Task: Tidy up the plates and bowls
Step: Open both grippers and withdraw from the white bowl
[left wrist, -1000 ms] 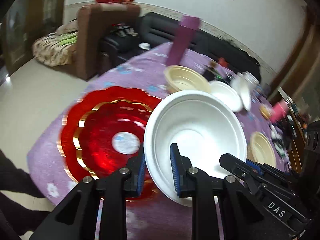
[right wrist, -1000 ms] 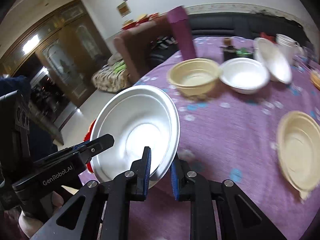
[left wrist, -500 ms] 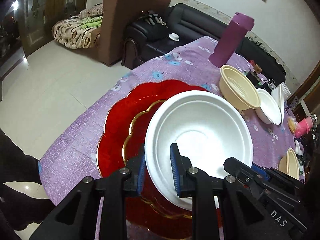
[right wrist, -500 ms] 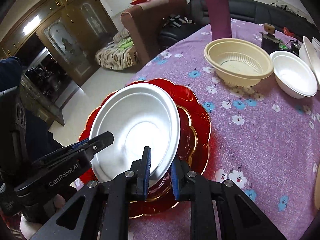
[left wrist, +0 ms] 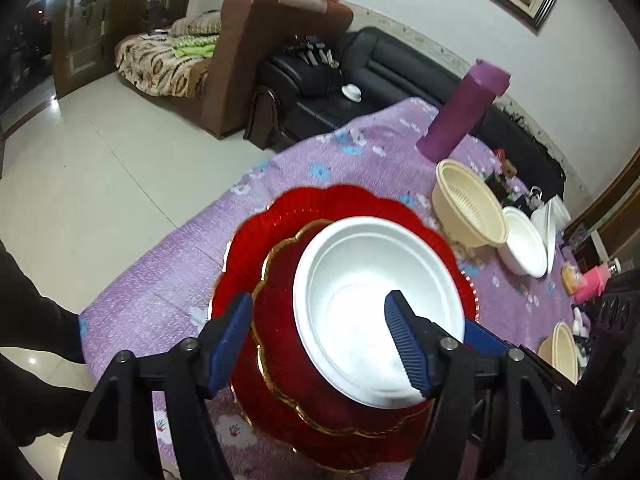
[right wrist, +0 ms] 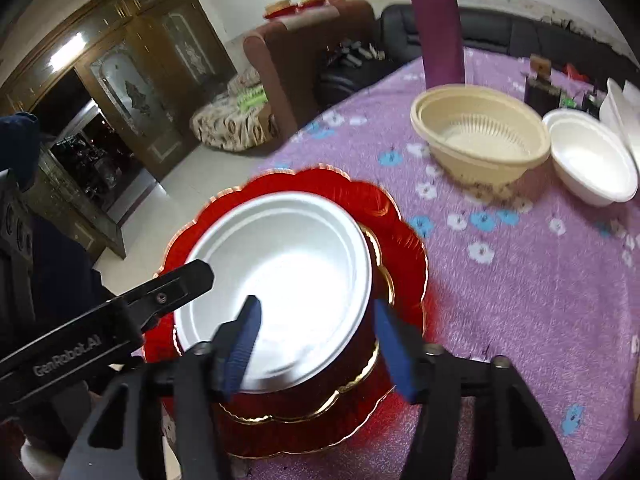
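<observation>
A large white foam bowl (left wrist: 372, 296) (right wrist: 280, 276) rests on a small red gold-rimmed plate (left wrist: 288, 356) (right wrist: 360, 384), which is stacked on a bigger red scalloped plate (left wrist: 320, 208) (right wrist: 404, 240). My left gripper (left wrist: 320, 336) is open, its fingers spread on either side of the bowl's near rim. My right gripper (right wrist: 316, 344) is open too, straddling the bowl's opposite rim. Neither grips the bowl. The left gripper's arm also shows in the right wrist view (right wrist: 108, 324).
The table has a purple flowered cloth (right wrist: 520, 280). A cream strainer bowl (left wrist: 468, 208) (right wrist: 480, 132), a small white bowl (left wrist: 524, 246) (right wrist: 592, 164), a purple flask (left wrist: 464, 116) (right wrist: 438, 24) and another cream bowl (left wrist: 560, 350) stand further back. Sofas and floor lie beyond the table's edge.
Both grippers carried the white bowl over the red plates, set it down on them, and opened, letting go of its rim.
</observation>
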A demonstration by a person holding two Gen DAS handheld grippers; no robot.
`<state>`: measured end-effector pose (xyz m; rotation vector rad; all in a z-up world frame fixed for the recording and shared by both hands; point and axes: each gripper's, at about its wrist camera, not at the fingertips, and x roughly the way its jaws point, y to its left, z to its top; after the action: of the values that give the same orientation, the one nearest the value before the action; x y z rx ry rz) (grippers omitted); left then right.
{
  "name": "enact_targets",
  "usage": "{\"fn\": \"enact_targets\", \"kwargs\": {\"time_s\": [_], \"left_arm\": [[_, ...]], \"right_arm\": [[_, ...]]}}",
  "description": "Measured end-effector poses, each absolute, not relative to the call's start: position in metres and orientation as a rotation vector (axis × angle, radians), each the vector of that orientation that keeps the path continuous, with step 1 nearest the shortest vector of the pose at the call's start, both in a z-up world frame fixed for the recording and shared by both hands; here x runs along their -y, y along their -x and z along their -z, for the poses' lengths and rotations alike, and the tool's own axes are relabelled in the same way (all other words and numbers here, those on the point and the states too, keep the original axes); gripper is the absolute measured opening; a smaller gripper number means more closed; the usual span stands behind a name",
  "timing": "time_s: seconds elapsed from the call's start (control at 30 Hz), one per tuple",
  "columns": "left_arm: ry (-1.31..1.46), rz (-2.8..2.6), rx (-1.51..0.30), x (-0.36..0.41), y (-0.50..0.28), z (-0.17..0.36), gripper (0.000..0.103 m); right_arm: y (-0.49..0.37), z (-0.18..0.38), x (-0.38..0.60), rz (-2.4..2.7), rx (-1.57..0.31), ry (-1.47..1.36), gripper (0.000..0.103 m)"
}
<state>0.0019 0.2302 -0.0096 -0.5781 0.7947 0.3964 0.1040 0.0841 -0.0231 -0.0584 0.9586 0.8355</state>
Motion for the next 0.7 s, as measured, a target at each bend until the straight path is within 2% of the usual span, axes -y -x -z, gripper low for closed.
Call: {"fn": "enact_targets", "kwargs": {"time_s": [0.2,0.4,0.7], "left_arm": [[0.615,-0.419,-0.736,-0.228,0.016,-0.006,0.080],[0.579,-0.369,-0.722,-0.207,0.021,-0.017,0.086],[0.522,-0.222,-0.797,-0.150,-0.001,-0.020,0.087]], "right_arm": [[-0.098,0.011,-0.068,-0.793,-0.921,0.024,0.071],[-0.089,0.001,-0.029,-0.751,-0.896,-0.036,0.075],[-0.089,0.003,0.072,-0.602,-0.857,-0.041,0.078]]}}
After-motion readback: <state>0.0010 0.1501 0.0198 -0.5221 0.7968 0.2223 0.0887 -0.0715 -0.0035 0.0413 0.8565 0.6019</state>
